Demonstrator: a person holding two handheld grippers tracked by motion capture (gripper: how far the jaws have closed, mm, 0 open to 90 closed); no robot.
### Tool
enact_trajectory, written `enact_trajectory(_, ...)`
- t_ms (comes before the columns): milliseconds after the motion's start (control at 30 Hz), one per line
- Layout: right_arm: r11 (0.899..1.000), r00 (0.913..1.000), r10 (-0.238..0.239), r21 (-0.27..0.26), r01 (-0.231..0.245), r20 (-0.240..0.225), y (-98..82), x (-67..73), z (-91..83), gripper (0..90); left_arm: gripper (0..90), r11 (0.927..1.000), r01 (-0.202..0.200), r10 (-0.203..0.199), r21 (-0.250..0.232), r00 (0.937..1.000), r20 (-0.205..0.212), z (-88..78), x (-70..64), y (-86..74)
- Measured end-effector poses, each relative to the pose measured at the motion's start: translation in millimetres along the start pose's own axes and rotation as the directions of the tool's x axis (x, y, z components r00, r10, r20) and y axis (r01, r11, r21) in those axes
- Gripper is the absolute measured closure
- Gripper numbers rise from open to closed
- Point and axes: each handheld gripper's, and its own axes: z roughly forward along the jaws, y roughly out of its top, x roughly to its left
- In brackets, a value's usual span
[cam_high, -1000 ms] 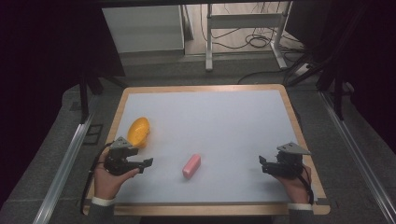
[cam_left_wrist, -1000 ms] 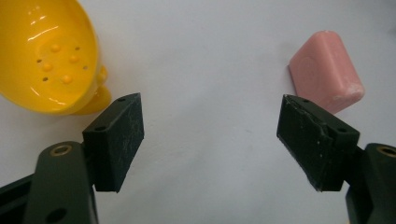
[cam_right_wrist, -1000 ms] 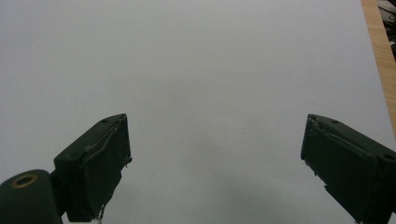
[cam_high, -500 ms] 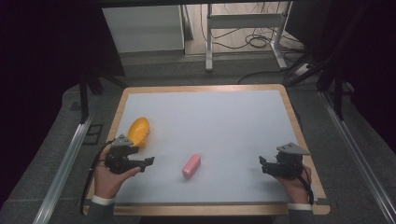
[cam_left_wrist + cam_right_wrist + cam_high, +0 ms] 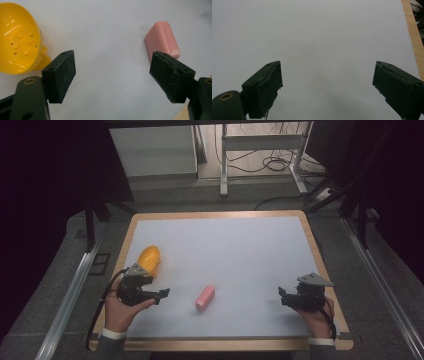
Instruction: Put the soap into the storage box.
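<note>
High view: the left gripper [image 5: 162,294] is hovering low over the white table top [image 5: 240,250], jaws spread and holding nothing, pointing toward the small pink rounded block [image 5: 205,297], possibly soap, lying near the front middle of the table. A glossy yellow plastic scoop-like dish [image 5: 149,259] is sitting just behind the left gripper, apart from the block. The right gripper [image 5: 283,297] is waiting well apart at the right edge, jaws also parted and empty.

Left gripper view: the pink block [image 5: 162,37] is lying beyond the right-hand jaw, not between the jaws. The yellow dish [image 5: 17,37], with small bumps and holes inside, is showing at far left, its base partly hidden behind the other jaw.

Right gripper view: the jaws are standing wide over bare white surface, wooden rim [image 5: 413,35] at right.

Judgement: the step in hand looks like approaching the block. To do it well, swing the left gripper sideways until the block is centred between the jaws, align across its narrow sides, then lower and close.
</note>
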Motion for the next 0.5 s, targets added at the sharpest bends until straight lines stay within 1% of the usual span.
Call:
enact_trajectory(267, 1.000, 1.0000, 0.000, 0.004, 0.000, 0.000, -0.1, 0.4, 0.3, 8.5, 21.0, 0.9998, -0.020, 0.020, 0.010, 0.9998, 0.008, 2.2, -6.5, 5.0)
enact_trajectory(433, 1.000, 1.0000, 0.001, 0.006, -0.001, 0.000, -0.2, 0.6, 0.3, 8.6, 20.8, 0.9995, -0.025, 0.025, 0.020, 0.9996, 0.012, 4.5, -10.0, 5.7)
enact_trajectory(467, 1.000, 1.0000, 0.000, 0.007, 0.000, 0.001, -0.4, 0.4, 0.6, 8.5, 20.7, 0.9989, -0.038, 0.038, 0.027, 0.9992, 0.017, 5.8, -11.4, 6.3)
enact_trajectory(500, 1.000, 1.0000, 0.000, 0.007, 0.000, 0.001, -0.4, 0.4, 0.6, 8.5, 20.7, 0.9989, -0.038, 0.038, 0.027, 0.9992, 0.017, 5.8, -11.4, 6.3)
